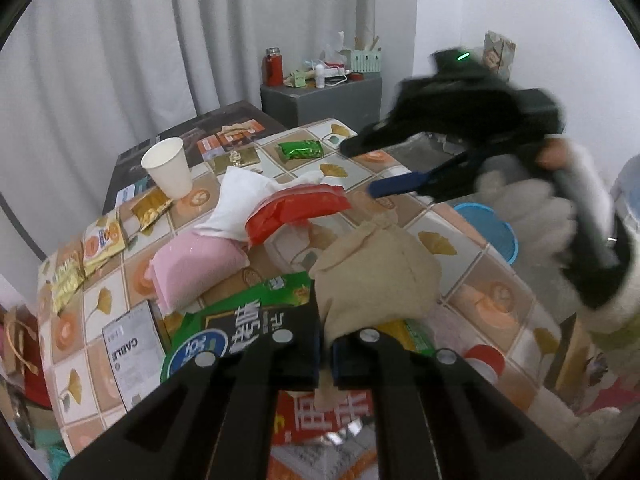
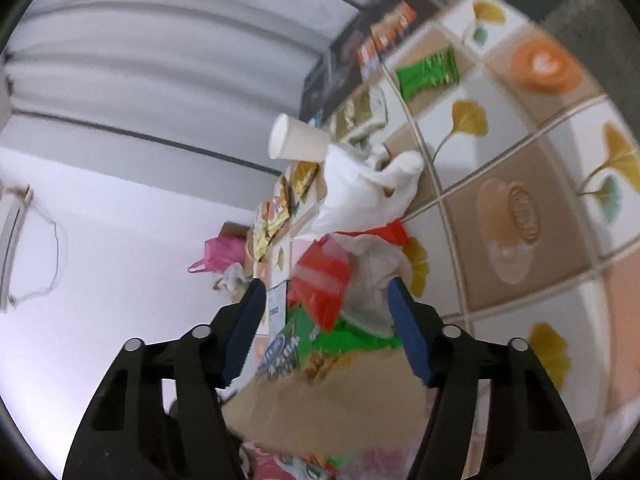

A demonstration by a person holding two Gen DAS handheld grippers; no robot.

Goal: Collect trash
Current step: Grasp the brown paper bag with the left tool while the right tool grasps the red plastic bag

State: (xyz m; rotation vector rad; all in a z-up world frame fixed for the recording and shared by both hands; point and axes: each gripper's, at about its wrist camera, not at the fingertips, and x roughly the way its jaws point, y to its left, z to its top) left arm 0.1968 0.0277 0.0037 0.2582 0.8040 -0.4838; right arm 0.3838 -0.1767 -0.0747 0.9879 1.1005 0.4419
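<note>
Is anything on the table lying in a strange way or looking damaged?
The red packet lies propped up on crumpled white tissue instead of flat. The paper cup stands upright; no spill shows.

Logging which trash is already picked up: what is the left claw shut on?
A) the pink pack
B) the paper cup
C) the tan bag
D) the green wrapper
C: the left claw pinches the tan bag, while the paper cup stands untouched farther back on the table.

Tan bag [image 1: 372,276]; red wrapper [image 1: 296,210]; white cup [image 1: 168,168] — ginkgo-leaf tablecloth [image 1: 476,292]
</note>
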